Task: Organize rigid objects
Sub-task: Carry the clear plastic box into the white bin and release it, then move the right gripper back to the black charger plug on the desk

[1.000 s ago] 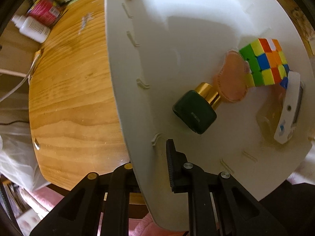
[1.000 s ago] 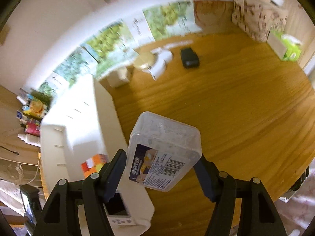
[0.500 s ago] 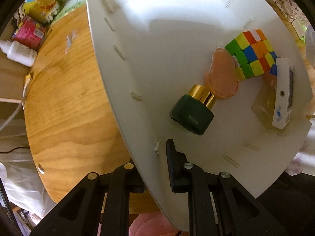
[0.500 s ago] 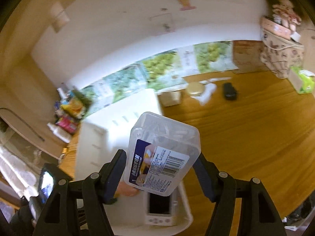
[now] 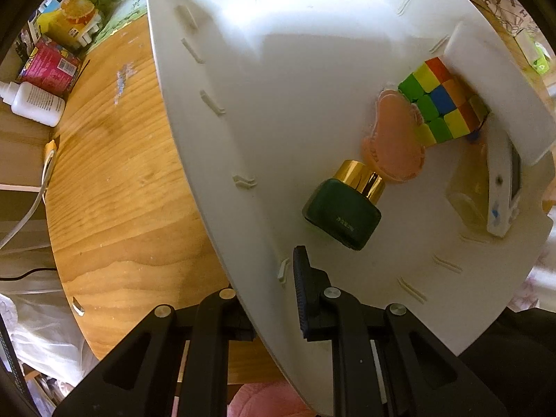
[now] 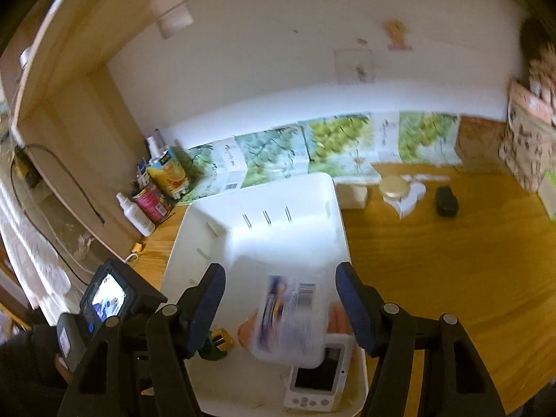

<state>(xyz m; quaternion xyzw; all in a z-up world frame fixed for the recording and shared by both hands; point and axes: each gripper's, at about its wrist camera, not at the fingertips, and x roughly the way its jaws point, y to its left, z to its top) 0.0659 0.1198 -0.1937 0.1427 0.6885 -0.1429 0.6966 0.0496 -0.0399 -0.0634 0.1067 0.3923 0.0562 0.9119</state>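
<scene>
Item: clear plastic box (image 6: 290,319) with a barcode label — blurred, lying between and below my right gripper (image 6: 280,304) fingers, clear of both pads, over the white bin (image 6: 264,198). My right jaws stand apart, gripping nothing; the box sits nearer the right pad than the left.

Item: white bin on the wooden table (image 6: 451,260). My left gripper (image 5: 267,288) is clamped on its near wall, one finger (image 5: 305,288) inside, the other outside.

Contents, left-wrist view: dark green bottle (image 5: 342,208) with gold cap, lying on its side; pink piece (image 5: 394,139) touching the cap; colour cube (image 5: 439,100) against the far wall; white handheld device (image 5: 502,180) just beside the cube — over a yellowish item I cannot identify.
</scene>
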